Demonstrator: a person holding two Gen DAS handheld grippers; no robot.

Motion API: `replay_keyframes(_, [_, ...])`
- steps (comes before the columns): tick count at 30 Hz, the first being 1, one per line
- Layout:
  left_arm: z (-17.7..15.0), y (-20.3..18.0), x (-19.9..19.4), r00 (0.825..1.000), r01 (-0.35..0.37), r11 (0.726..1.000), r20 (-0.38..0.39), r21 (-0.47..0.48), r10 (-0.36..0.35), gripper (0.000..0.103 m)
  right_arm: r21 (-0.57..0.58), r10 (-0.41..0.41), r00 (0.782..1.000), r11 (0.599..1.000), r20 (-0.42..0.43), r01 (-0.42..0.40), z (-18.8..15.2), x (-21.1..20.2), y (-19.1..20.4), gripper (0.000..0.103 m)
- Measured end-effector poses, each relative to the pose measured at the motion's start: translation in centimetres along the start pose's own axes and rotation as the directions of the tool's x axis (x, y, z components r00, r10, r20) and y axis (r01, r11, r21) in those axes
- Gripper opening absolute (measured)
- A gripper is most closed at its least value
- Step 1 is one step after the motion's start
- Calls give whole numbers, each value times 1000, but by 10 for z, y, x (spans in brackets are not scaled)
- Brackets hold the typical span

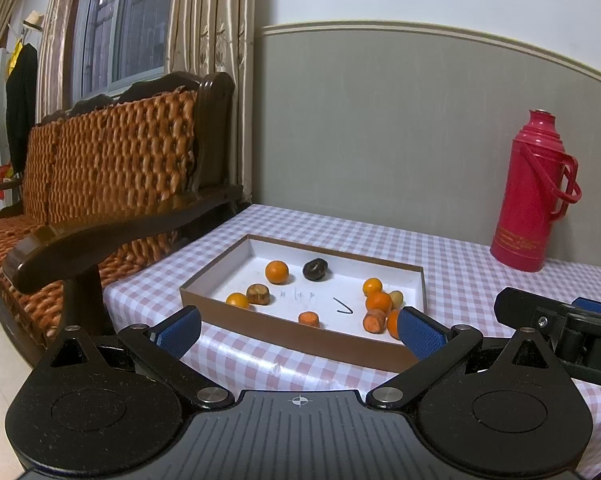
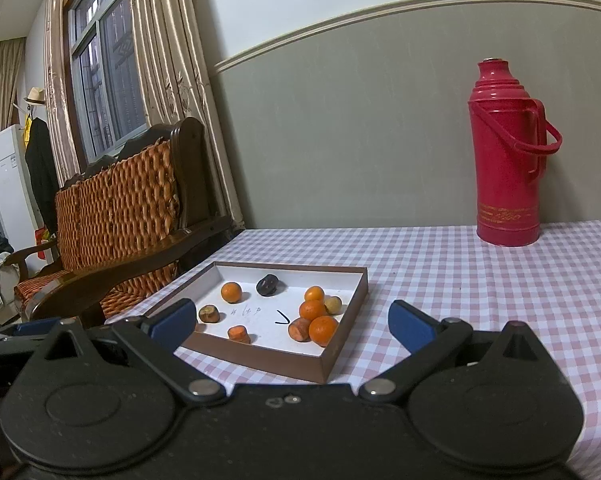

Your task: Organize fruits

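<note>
Your left gripper [image 1: 298,330] hangs above the near edge of the table with its 2 blue-padded fingers [image 1: 180,330] spread wide and nothing between them. Your right gripper [image 2: 292,324] is likewise released, its blue pads [image 2: 410,326] far apart and empty, held just short of the near right corner of the shallow brown cardboard tray with a white floor [image 2: 260,354].

The tray sits on the pink-and-white checked tablecloth [image 2: 460,280], near the table's left edge, and all the fruit lies inside it. On the tray's left half you have a round orange citrus fruit [image 2: 231,292], a dark, nearly black round fruit [image 2: 267,284] just to its right near the far wall, a brownish stubby fruit piece [image 2: 209,314] closer to you, and a cut orange chunk [image 2: 238,334] near the front wall. From the left wrist view, 1 more small orange fruit [image 1: 237,301] shows just left of the brownish piece.

On the right half, 5 pieces bunch together against the right wall: 3 orange citrus fruits [image 2: 312,310], touching or nearly so, a pale yellowish round fruit [image 2: 333,304] against the wall, and another cut orange chunk [image 2: 299,329] at the front of the cluster. A black pen tick mark [image 2: 282,318] and faint scribbles sit on the white floor between the 2 groups.

A tall red plastic thermos flask with a loop handle [image 2: 506,152] stands upright at the back of the table against the grey wall, well apart from the tray. A dark wooden sofa with woven orange cushions [image 2: 120,208] stands to the left of the table.
</note>
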State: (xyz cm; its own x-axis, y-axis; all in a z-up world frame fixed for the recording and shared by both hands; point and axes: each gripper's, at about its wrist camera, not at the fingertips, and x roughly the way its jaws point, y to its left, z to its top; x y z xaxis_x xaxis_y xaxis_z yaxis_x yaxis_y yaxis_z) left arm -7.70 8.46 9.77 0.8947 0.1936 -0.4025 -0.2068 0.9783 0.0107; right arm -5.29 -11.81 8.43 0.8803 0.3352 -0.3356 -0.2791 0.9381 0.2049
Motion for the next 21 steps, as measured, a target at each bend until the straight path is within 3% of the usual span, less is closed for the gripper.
replay_keyframes(12, [-4,0,5,1000,16,1000,-15,-13,-16,103,-1,2,1000,1000,-2,-2,-2,1,1,97])
replay_keyframes(21, [-3,2,4,999,10,1000,33,-28,-9,103,0,-11,1000,1000,-8,11,-4,3,4,97])
